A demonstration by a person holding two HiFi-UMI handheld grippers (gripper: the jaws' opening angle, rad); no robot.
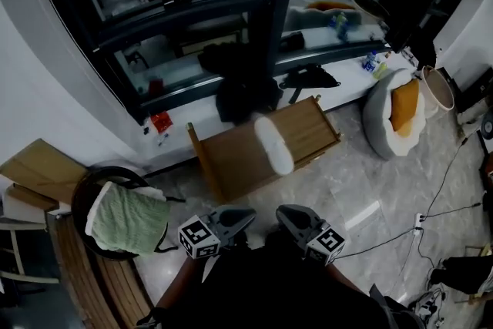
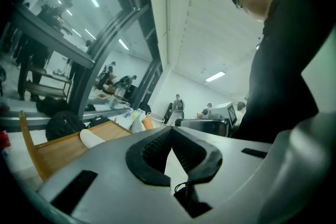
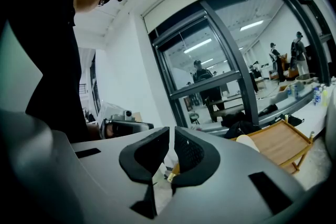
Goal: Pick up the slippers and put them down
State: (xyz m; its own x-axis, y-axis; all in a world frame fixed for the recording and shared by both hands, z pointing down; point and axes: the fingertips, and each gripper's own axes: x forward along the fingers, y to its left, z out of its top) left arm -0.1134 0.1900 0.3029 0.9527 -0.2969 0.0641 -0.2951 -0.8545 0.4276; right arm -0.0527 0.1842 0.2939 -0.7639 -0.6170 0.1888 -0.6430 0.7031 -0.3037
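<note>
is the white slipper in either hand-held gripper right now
No. The slipper lies on the wooden tray, apart from the left hand-held gripper and the right hand-held gripper, both shut and empty.

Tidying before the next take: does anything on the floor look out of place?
Only one white slipper shows. It lies alone on the low wooden rack by the window ledge, and no second slipper is in view. A loose cable also trails across the floor tiles.
</note>
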